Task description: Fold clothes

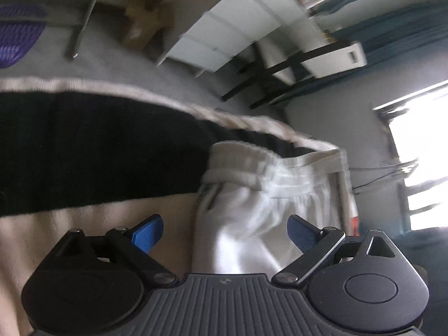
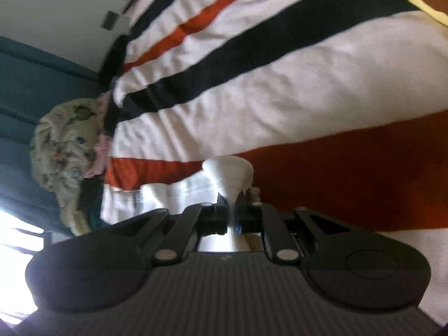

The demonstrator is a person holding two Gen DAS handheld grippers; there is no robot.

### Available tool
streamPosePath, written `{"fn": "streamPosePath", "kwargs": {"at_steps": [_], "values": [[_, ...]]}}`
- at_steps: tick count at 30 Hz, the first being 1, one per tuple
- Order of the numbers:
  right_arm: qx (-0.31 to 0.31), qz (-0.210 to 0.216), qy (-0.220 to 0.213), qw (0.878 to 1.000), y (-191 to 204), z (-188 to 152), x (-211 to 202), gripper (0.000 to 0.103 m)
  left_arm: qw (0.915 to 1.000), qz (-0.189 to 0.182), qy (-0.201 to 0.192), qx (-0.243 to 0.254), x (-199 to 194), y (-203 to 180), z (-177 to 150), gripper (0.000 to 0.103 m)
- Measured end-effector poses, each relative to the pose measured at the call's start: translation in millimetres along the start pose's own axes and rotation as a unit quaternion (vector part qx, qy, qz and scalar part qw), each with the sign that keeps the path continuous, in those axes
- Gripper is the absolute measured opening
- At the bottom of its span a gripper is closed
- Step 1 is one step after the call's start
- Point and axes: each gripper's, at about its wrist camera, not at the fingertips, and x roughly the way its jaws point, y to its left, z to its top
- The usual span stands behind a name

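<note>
My right claw (image 2: 231, 210) is clenched on a bunched fold of the white garment (image 2: 228, 176), pinching it just above the striped bedspread (image 2: 308, 98). My left claw (image 1: 225, 233) is spread wide, grasping nothing; the same white garment (image 1: 252, 210), waistband showing, lies between and beyond its blue pads (image 1: 147, 233). Farther off sit a patterned cloth heap (image 2: 64, 151) and white drawers (image 1: 218, 39).

A: White garment (image 1: 252, 212) – soft matt cloth, ribbed elastic waistband. Striped bedcover (image 2: 280, 106)?

B: Woven cloth, matt, faintly creased. Left gripper (image 1: 225, 233): matt black plastic, ribbed housing, shiny metal screws, textured blue pads (image 1: 303, 236).
</note>
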Motion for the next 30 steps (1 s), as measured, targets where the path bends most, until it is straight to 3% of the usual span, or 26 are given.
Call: {"fn": "streamPosePath", "kwargs": {"at_steps": [3,8,10,16,18,21,23,26,30], "values": [[-0.033,0.034,-0.011,0.999,12,-3,-3,0.008,0.9998,0.009,0.017,0.001,10,0,0,0.093],[-0.065,0.099,-0.048,0.992,29,-5,-16,0.007,0.9997,-0.011,0.018,0.015,10,-5,-5,0.056],[-0.073,0.109,-0.06,0.99,32,-4,-20,0.007,0.9994,-0.021,0.019,0.021,10,-6,-7,0.051],[-0.061,0.051,-0.04,0.996,24,0,-7,0.007,0.9991,-0.028,0.032,-0.007,19,-5,-10,0.053],[-0.039,0.025,-0.024,0.999,15,2,3,0.007,0.9987,-0.03,0.034,-0.021,23,-4,-9,0.048],[-0.012,0.011,-0.015,1.0,4,4,9,0.007,0.9989,-0.025,0.034,-0.022,26,-3,-9,0.032],[-0.009,0.018,-0.019,1.0,3,3,3,0.007,0.9989,-0.025,0.031,-0.024,24,-3,-8,0.018],[-0.006,0.031,-0.025,0.999,1,3,-7,0.006,0.9992,-0.038,-0.005,0.012,8,-13,-10,0.013],[-0.009,0.052,-0.043,0.998,10,5,-28,0.006,0.9935,-0.092,-0.056,0.035,-18,-33,-12,0.012]]}}
